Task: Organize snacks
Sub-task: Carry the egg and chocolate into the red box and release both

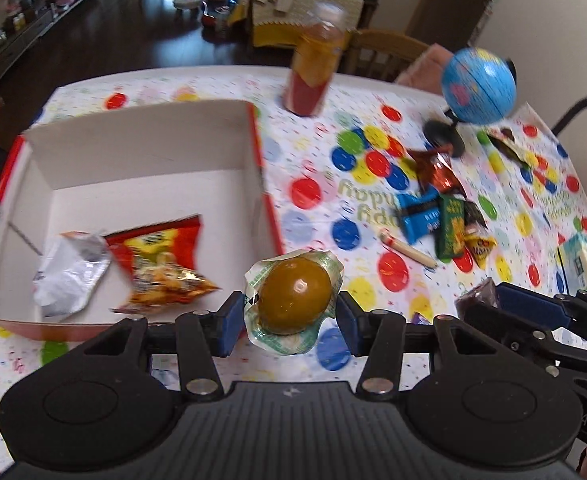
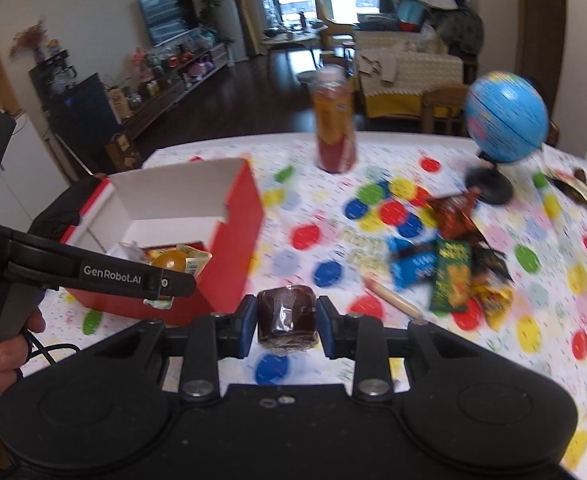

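Room: living room with dark floor, a sofa and a TV unit beyond the worktop (image 1: 221, 80), which wears a cloth of coloured dots.
Left gripper (image 1: 291, 310): clamped on a round amber jelly cup (image 1: 295, 297), its crinkled green-printed seal flaring out around the blue pads (image 1: 232, 312); held clear of the cloth.
Right gripper (image 2: 286, 316): closed on a dark brown wrapped cake (image 2: 286, 312), squeezed between both pads, lifted off the cloth.
Box (image 1: 141, 140): red outside, white inside, open-topped, ahead and left of the left gripper; near corner just beside the jelly cup.
Inside box: a red-and-yellow snack bag (image 1: 161, 268) and a crumpled silver packet (image 1: 71, 276), touching.
Loose snacks: ahead and right of both grippers, a heap with a blue bar (image 1: 419, 216), a green packet (image 1: 451, 226), a brown-orange wrapper (image 1: 437, 170); a thin stick snack (image 1: 407, 248) lies nearer.
Farther ahead: a tall clear tube of snacks (image 1: 313, 68) upright, a small blue globe (image 1: 479, 86) to its right.
Person: a hand (image 2: 9, 348) grips the left gripper's handle.
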{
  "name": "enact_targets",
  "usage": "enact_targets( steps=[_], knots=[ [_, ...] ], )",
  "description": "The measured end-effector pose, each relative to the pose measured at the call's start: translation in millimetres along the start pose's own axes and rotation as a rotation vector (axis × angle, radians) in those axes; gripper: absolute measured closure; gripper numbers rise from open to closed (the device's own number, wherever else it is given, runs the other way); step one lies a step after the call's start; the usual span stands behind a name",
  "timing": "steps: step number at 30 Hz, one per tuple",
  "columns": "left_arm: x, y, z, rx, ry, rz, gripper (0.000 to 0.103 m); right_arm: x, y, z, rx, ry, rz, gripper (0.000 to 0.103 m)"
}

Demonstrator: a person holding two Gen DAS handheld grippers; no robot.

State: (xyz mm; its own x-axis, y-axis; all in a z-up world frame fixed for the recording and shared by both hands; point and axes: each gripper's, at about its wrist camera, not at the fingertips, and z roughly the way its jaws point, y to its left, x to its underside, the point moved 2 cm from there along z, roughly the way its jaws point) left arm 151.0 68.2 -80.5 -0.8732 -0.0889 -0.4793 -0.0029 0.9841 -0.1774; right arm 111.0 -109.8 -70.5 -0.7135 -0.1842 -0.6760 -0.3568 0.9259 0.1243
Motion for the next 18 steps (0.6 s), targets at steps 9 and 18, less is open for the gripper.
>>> enact_targets(
  steps=[9,18],
  knots=[
    [-4,53,-33,-0.034,-0.066,-0.059,0.054,-27,59,14,-0.057,-0.024,-0.075,0.073],
    [-13,116,-43,-0.098,-0.094,-0.119,0.054,-45,101,45,-0.070,-0.010,-0.115,0.073]
  ],
)
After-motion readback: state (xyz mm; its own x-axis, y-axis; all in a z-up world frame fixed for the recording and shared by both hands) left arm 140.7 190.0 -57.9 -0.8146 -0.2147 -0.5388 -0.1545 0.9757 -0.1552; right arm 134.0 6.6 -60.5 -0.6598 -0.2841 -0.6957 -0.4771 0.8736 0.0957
